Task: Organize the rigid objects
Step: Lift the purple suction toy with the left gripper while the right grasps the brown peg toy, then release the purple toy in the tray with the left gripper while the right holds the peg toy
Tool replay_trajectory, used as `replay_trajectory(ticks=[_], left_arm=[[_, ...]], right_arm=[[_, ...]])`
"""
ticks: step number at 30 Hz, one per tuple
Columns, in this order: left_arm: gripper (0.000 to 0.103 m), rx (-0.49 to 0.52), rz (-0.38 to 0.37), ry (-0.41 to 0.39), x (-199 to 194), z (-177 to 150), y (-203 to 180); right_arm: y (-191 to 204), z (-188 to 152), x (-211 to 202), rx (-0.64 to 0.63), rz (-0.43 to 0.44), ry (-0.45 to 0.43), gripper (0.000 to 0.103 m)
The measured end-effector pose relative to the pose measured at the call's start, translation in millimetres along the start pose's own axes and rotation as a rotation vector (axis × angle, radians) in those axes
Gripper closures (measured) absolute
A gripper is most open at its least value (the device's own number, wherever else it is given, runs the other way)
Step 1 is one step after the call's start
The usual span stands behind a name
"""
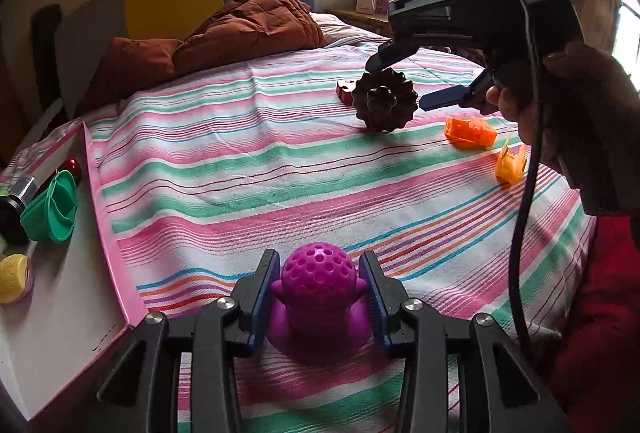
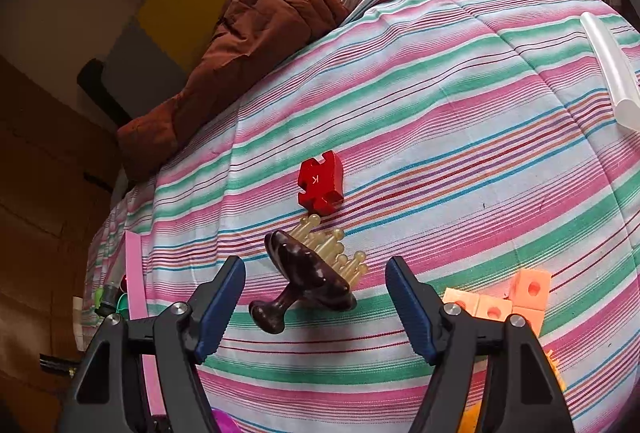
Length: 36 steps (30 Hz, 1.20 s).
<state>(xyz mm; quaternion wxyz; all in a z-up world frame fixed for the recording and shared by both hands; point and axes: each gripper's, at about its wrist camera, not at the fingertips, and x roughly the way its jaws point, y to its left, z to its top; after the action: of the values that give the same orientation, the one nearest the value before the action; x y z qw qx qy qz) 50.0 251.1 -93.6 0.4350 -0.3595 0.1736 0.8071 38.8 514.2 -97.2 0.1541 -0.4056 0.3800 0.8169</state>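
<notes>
On a bed spread with a striped sheet (image 1: 280, 161), the left tool (image 1: 318, 287) is clamped on a purple perforated toy (image 1: 318, 297), its blue pads pressed against the toy's sides, low over the sheet. Just to its left lies a pink-rimmed tray (image 1: 102, 201) that already holds a green cup (image 1: 50, 207) and a yellow piece (image 1: 14, 277), the likely destination for the toy.

Farther up the bed, the right tool (image 2: 316, 297) hovers with its fingers spread wide on either side of a dark brown scalp massager (image 2: 304, 275), which lies tilted with its knob handle toward the camera and its pale prongs on the sheet. A red puzzle block (image 2: 320, 187) sits just beyond it, orange cubes (image 2: 516, 299) lie near on the right, and a yellow-orange clip (image 1: 510, 163) lies close by.

The massager looks like the trickier pick: its glossy, rounded cap and tilted rest could let it roll or squirt out if the fingers close off-centre, and the soft bedding may give under it. On the left, the toy's rounded sides could slip in transit, or its base could catch the tray's raised rim if carried too low.
</notes>
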Motion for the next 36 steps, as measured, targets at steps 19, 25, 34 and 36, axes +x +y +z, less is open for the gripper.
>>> replay_trajectory(ticks=[19,25,34,36], left_arm=[[0.061,-0.004,0.017,0.002,4.1,2.2,-4.0],[0.061,-0.003,0.028,0.004,4.9,1.8,-6.0],[0.062,0.016,0.050,0.019,5.5,4.4,-9.5],[0.062,0.017,0.045,0.026,3.9,4.7,-9.8]], right_arm=[[10.4,0.3,30.7,-0.088,-0.035,0.085,0.046],[16.6,-1.8,35.5,-0.119,-0.035,0.103,0.048],[28.5,-6.3,42.3,-0.203,-0.099,0.135,0.050],[31.2,-8.0,42.3,-0.222,-0.113,0.131,0.050]])
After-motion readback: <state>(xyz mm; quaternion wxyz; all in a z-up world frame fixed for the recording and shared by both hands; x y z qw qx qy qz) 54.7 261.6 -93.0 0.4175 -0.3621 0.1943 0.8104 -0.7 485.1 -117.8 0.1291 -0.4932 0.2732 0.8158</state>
